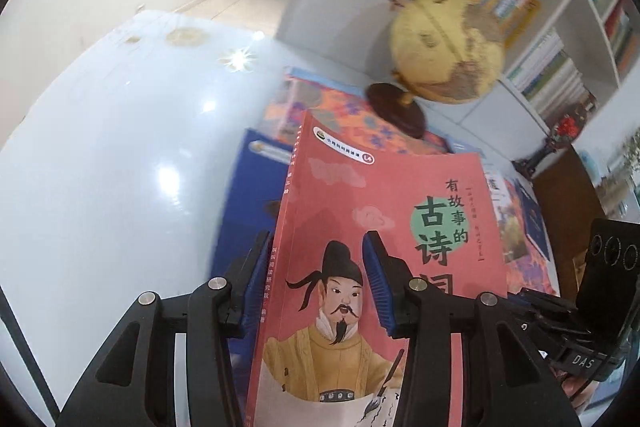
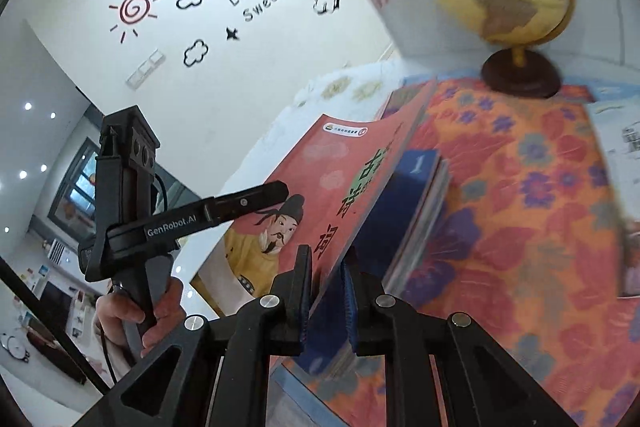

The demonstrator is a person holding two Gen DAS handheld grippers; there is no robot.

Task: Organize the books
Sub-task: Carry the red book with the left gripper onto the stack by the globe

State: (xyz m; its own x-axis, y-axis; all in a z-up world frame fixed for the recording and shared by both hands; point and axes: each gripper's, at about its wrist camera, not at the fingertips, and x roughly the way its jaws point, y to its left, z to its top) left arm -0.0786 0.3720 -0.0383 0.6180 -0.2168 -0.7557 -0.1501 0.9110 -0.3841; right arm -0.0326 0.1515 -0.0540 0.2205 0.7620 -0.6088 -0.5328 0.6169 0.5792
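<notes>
I hold a red book (image 1: 384, 211) with a cartoon poet on its cover in both grippers, lifted and tilted above the other books. My left gripper (image 1: 316, 267) is shut on it near the spine, one blue pad on the cover and the other behind. In the right wrist view my right gripper (image 2: 326, 291) is shut on the opposite long edge of the red book (image 2: 320, 171). Under it lie a blue book (image 2: 404, 211) and a large orange flowered book (image 2: 520, 211). The blue book (image 1: 248, 187) also shows to the left of the spine.
A yellow globe (image 1: 448, 47) on a dark wooden base stands on the flowered book (image 1: 320, 107). Behind it are white bookshelves (image 1: 568, 39) full of books. The glossy white table (image 1: 100, 155) stretches to the left. A hand (image 2: 132, 311) grips the left gripper's handle.
</notes>
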